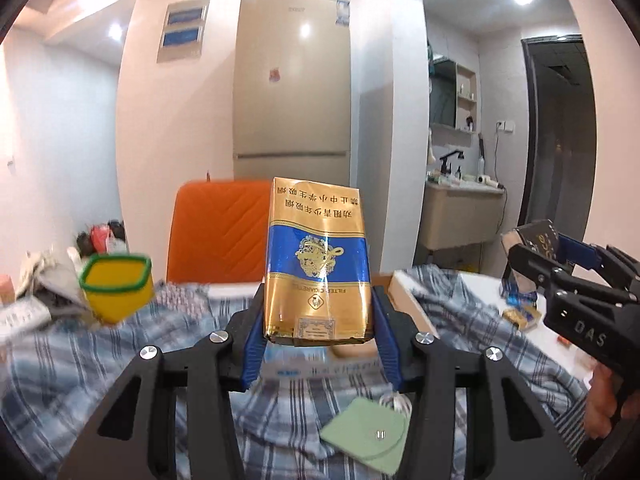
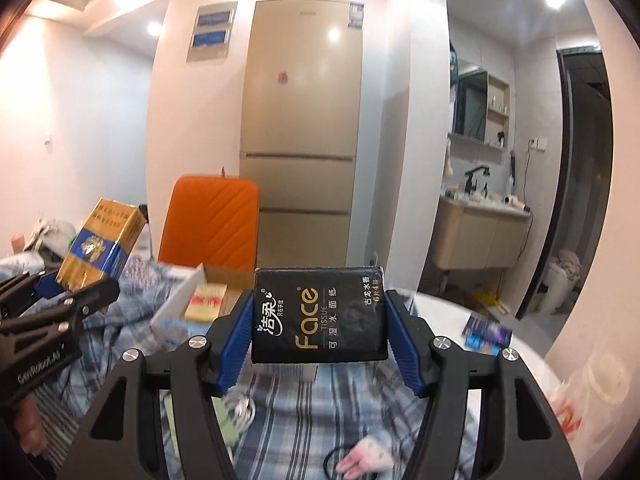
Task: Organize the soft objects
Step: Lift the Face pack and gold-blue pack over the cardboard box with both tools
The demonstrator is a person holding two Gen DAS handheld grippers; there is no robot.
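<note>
My left gripper [image 1: 318, 328] is shut on a gold and blue cigarette pack [image 1: 316, 264], held upright above the blue plaid cloth [image 1: 120, 360]. The same pack [image 2: 100, 248] and left gripper [image 2: 76, 286] show at the left of the right wrist view. My right gripper [image 2: 320, 332] is shut on a black Face tissue pack [image 2: 320, 314], its blue pads pressing both short sides. In the left wrist view the right gripper [image 1: 538, 254] appears at the right edge with the dark pack [image 1: 536, 236] in it, and a hand [image 1: 604, 408] holds its handle.
A yellow bin with a green rim [image 1: 116, 286] stands at the left. An orange cushion [image 1: 220, 232] leans behind the table, before a beige fridge [image 1: 292, 92]. An open cardboard box [image 2: 208, 296], a green pouch [image 1: 364, 436], a white cable [image 2: 240, 404] and small blue packs [image 2: 486, 332] lie about.
</note>
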